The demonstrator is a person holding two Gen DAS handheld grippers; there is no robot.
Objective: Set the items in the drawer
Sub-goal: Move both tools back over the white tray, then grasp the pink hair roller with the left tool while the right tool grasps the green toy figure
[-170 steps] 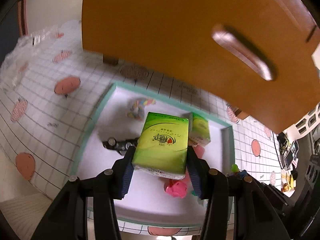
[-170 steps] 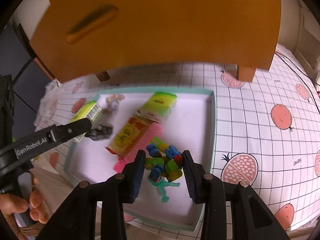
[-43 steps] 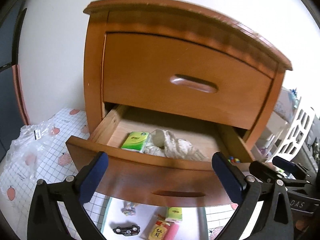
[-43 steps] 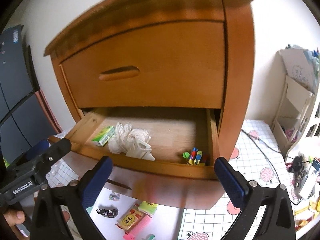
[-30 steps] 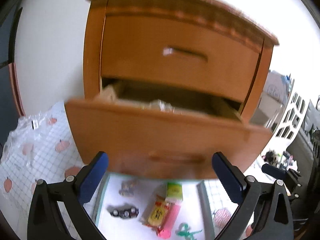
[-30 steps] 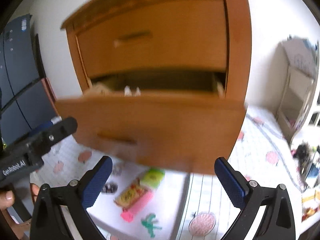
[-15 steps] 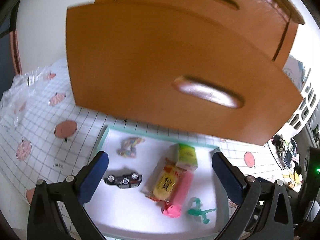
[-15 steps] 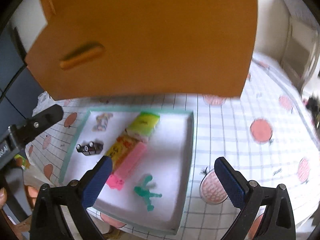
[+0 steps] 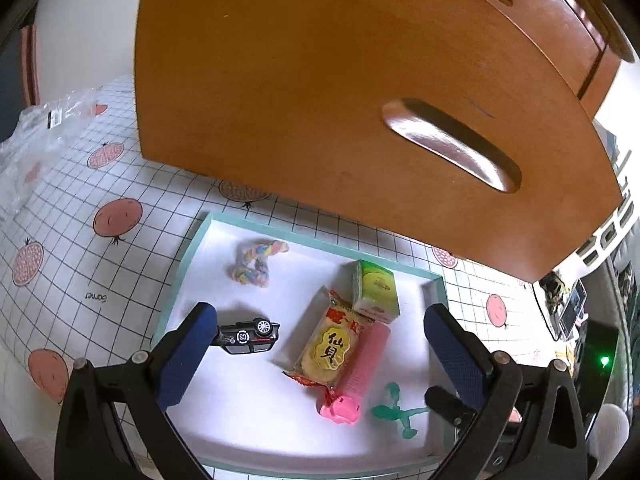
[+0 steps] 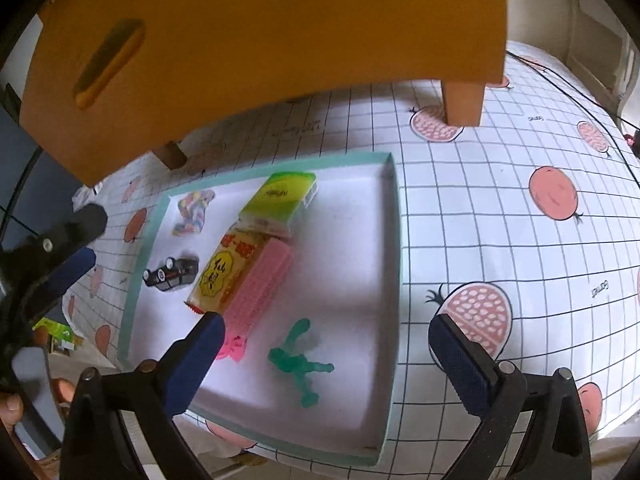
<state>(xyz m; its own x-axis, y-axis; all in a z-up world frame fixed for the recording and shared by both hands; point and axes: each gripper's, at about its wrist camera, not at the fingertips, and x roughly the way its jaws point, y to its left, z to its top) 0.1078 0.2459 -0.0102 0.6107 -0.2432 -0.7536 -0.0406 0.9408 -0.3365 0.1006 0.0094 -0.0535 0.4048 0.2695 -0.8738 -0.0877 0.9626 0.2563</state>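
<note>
A white tray with a teal rim lies on the floor below the pulled-out wooden drawer front. In it lie a black toy car, a pastel rope knot, a green tissue pack, a yellow snack packet, a pink comb and a green figure. My left gripper hangs open over the car and snack. My right gripper is open above the green figure.
The grid-patterned floor mat with red fruit prints spreads around the tray. A cabinet leg stands behind the tray. Crumpled clear plastic lies at far left. A hand holds the left gripper's handle.
Both grippers have dropped from drawer height down to the tray and moved closer to it. The tissue pack and the coloured blocks they held earlier now lie in the drawer.
</note>
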